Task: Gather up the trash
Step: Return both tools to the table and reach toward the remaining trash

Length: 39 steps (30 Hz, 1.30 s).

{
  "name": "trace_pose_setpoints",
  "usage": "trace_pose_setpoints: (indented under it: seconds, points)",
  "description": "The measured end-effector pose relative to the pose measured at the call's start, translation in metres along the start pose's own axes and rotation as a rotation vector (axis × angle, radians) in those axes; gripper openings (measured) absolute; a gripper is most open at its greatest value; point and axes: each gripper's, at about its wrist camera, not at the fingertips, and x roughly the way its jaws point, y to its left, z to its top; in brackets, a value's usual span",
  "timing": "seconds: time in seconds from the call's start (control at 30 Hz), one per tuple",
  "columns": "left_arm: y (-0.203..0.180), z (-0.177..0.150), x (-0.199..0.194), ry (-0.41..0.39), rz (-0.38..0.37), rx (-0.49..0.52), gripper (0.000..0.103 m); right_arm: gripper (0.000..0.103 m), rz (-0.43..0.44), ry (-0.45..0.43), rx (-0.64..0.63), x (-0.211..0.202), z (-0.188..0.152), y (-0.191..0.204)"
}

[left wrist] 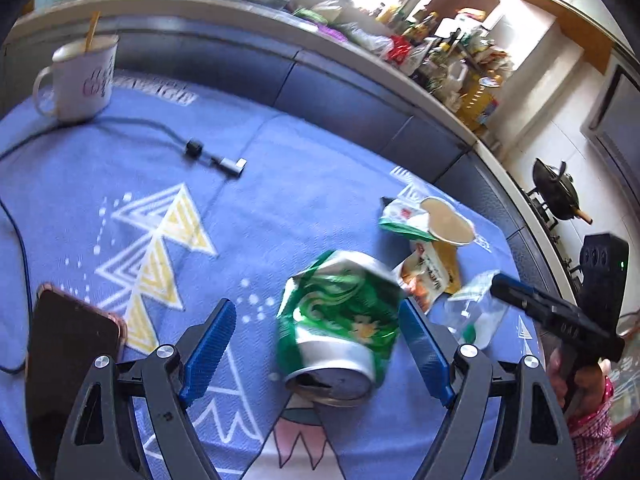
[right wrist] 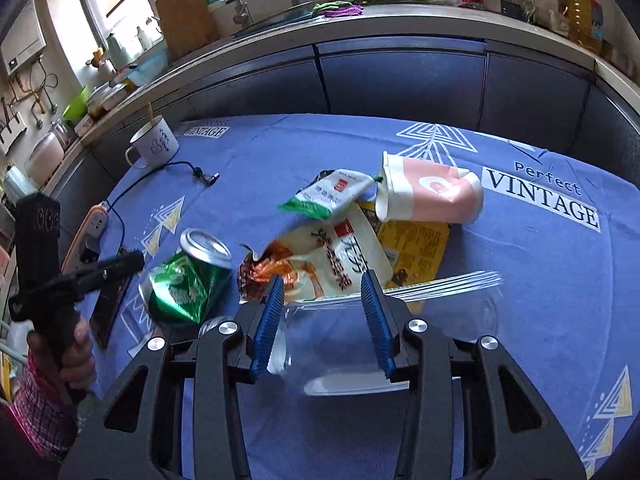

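A crushed green can (left wrist: pixel 340 320) lies on the blue tablecloth (left wrist: pixel 280 160) between the open fingers of my left gripper (left wrist: pixel 318 312); the jaws stand wide on either side of it, not closed. The can also shows in the right wrist view (right wrist: pixel 188 276). My right gripper (right wrist: pixel 324 284) is open over a clear plastic bag (right wrist: pixel 360 344). Just beyond lie a white-and-orange snack wrapper (right wrist: pixel 332 256), a green-edged white wrapper (right wrist: pixel 332 194), a yellow wrapper (right wrist: pixel 416 244) and a tipped pink paper cup (right wrist: pixel 432 192).
A white mug (left wrist: pixel 80 80) with a stick stands at the far left. A charging cable (left wrist: pixel 160 132) and a phone (left wrist: pixel 68 352) lie on the cloth. A power strip (right wrist: pixel 94 228) sits at the table's left edge. A cluttered kitchen counter (right wrist: pixel 360 20) runs behind.
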Motion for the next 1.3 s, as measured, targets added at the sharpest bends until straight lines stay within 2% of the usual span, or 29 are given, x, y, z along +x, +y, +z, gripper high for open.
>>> trace_pose_setpoints:
  seconds: [0.1, 0.2, 0.27, 0.37, 0.43, 0.5, 0.6, 0.83, 0.9, 0.97, 1.13, 1.23, 1.3]
  points:
    - [-0.021, 0.006, -0.007, -0.012, -0.039, 0.069, 0.083, 0.040, 0.034, 0.032, 0.018, -0.025, -0.022, -0.008]
    - [-0.045, 0.015, -0.005, -0.013, -0.067, 0.141, 0.084, 0.040, 0.057, 0.033, 0.091, -0.040, -0.035, -0.027]
    - [-0.056, 0.025, 0.004, 0.001, -0.075, 0.172, 0.084, 0.041, 0.082, -0.012, 0.163, -0.052, -0.035, -0.044]
    - [-0.072, 0.041, 0.022, 0.037, -0.086, 0.230, 0.084, 0.044, 0.057, -0.089, 0.230, -0.062, -0.020, -0.066]
    - [-0.083, 0.054, 0.042, 0.083, -0.060, 0.272, 0.085, 0.045, 0.077, -0.122, 0.278, -0.059, -0.005, -0.082]
    - [-0.085, 0.063, 0.063, 0.139, -0.043, 0.273, 0.085, 0.045, 0.064, -0.134, 0.321, -0.050, 0.011, -0.095]
    - [-0.083, 0.079, 0.099, 0.245, -0.052, 0.208, 0.084, 0.045, 0.038, -0.130, 0.334, -0.030, 0.033, -0.107]
    - [-0.091, 0.089, 0.139, 0.327, -0.016, 0.197, 0.084, 0.045, 0.082, -0.092, 0.366, 0.018, 0.054, -0.124]
    - [-0.091, 0.092, 0.148, 0.354, 0.015, 0.189, 0.083, 0.045, 0.103, -0.115, 0.384, 0.021, 0.053, -0.127]
    - [-0.091, 0.094, 0.146, 0.349, 0.019, 0.169, 0.081, 0.045, 0.149, -0.173, 0.390, 0.015, 0.049, -0.129]
    - [-0.096, 0.080, 0.108, 0.268, -0.001, 0.168, 0.081, 0.045, 0.292, -0.351, 0.407, -0.009, 0.047, -0.136]
    - [-0.099, 0.061, 0.082, 0.247, -0.037, 0.152, 0.081, 0.045, 0.320, -0.421, 0.387, -0.022, 0.067, -0.135]
    - [-0.107, 0.046, 0.068, 0.240, -0.055, 0.163, 0.081, 0.045, 0.315, -0.436, 0.364, -0.033, 0.077, -0.132]
